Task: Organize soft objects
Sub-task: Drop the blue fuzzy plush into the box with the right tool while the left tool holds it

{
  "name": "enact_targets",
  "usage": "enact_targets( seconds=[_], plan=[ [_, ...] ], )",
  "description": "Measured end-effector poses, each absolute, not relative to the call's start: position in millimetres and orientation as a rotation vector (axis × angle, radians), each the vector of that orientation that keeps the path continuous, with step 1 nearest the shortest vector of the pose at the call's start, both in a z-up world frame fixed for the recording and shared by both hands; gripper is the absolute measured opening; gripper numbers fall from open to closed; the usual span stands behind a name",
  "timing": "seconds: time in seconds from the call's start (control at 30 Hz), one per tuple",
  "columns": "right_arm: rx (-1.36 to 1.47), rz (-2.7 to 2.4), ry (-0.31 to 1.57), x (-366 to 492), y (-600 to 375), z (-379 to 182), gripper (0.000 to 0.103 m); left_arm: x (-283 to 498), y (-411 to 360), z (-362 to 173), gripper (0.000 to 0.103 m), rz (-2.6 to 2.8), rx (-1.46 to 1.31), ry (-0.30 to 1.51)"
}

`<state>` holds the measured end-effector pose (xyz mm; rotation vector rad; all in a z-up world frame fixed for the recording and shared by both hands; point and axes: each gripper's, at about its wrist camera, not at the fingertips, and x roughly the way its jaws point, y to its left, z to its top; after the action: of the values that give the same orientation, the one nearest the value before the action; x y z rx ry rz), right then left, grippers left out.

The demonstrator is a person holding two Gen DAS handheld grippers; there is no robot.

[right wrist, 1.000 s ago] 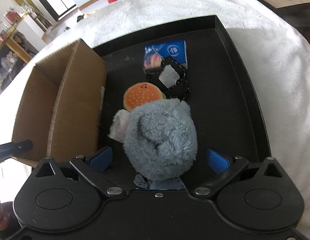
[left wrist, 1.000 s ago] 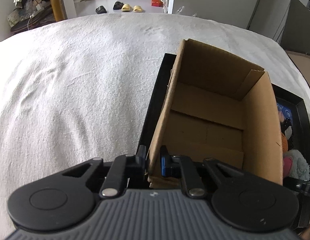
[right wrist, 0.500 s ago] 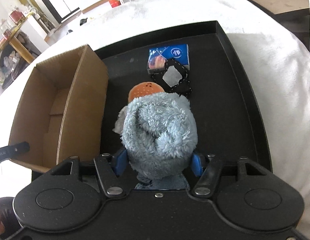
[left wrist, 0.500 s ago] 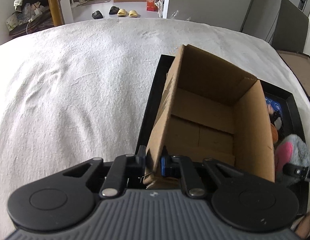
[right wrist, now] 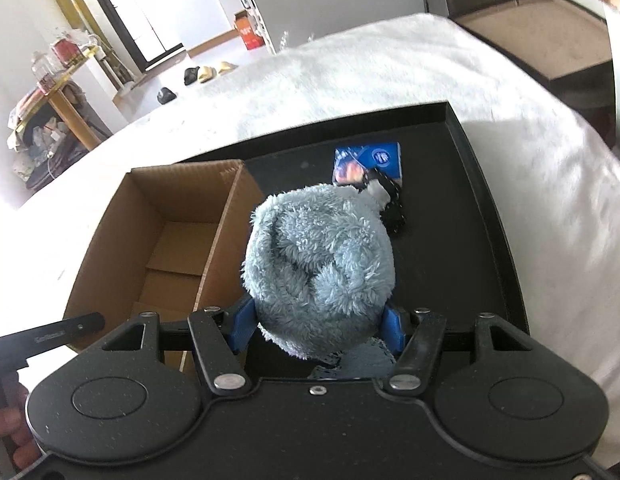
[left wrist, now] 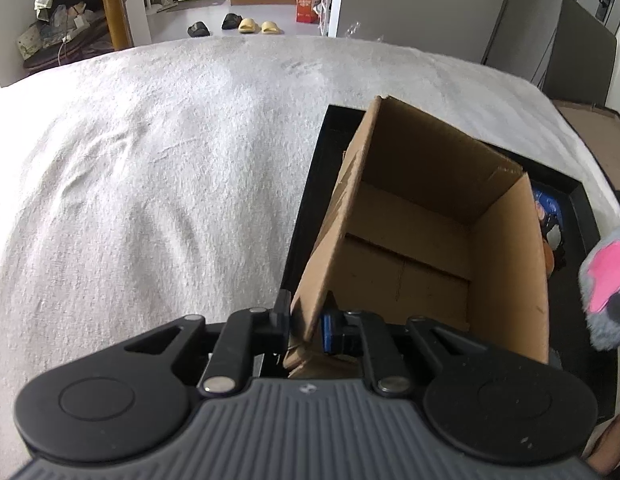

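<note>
My right fingers clamp a fluffy blue-grey plush toy, lifted above the black tray beside the empty cardboard box. My left fingers pinch the box's near wall. Behind the plush lie a blue packet, print unreadable, and a black pouch. White bedcover all around.

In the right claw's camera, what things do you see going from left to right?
Other claw's black tip → cardboard box → fluffy blue plush toy held in the right claw → bare side of the black tray → white blanket.
</note>
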<state>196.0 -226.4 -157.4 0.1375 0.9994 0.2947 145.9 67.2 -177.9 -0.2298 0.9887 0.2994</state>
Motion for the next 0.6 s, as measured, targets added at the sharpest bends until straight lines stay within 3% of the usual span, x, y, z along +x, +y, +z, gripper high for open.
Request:
enact_targets(
  seconds=[0.6],
  plan=[
    [0.064, 0.337, 0.869, 191.7, -191.7, -118.9, 0.06, 159.0, 61.7, -177.1, 0.015, 0.306, -0.122, 0.997]
  ],
)
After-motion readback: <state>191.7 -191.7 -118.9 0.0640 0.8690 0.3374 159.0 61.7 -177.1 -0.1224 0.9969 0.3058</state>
